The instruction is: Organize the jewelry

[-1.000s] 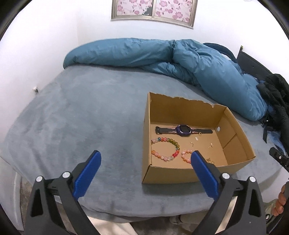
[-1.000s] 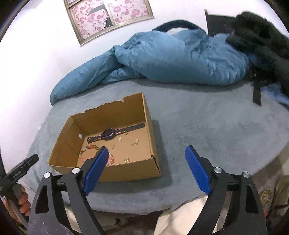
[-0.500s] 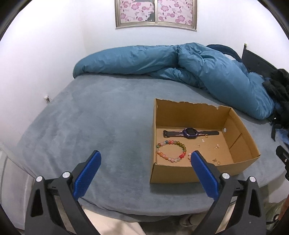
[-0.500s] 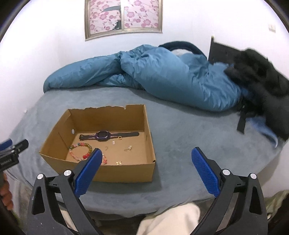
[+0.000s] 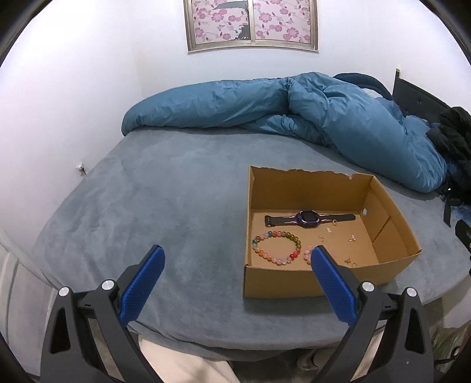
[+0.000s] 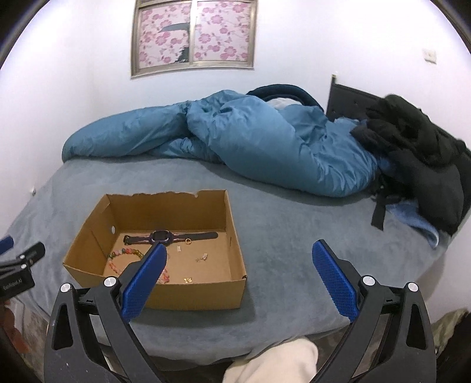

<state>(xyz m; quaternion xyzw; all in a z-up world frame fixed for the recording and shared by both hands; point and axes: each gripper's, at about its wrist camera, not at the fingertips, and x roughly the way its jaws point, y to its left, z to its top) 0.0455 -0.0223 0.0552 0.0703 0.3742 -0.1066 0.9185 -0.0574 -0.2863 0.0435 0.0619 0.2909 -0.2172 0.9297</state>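
An open cardboard box [image 5: 323,280] sits on our grey-blue bed [image 5: 176,212], near the bed's front edge, holding the jewelry. Inside the box, a purple-faced smartwatch [image 5: 307,218] with a dark strap lies flat along the back wall. In front of the watch, toward the box's front-left corner, rests a multicoloured beaded bracelet [image 5: 276,247]; a second, pink beaded bracelet [image 5: 307,254] lies just beside the first, partly hidden behind our left gripper's right finger. A small gold ring [image 6: 188,241] lies just in front of the watch strap, and several tiny gold pieces [image 6: 202,258], too small to identify, are scattered over the box floor to the right of the bracelets.

Our left gripper [image 5: 237,272] hangs before the bed's front edge, to the left of the box, its blue-padded jaws spread wide with nothing between them. Our right gripper [image 6: 240,269] hangs before the same edge, to the right of the box, jaws likewise spread wide and holding nothing; its left finger overlaps the box's front in the right wrist view.

Behind the box, a rumpled blue duvet [image 5: 294,112] lies along the wall. To the box's far right, black clothing [image 6: 418,147] is heaped on the bed. A flower-patterned window [image 5: 251,25] is set in the wall above the duvet.
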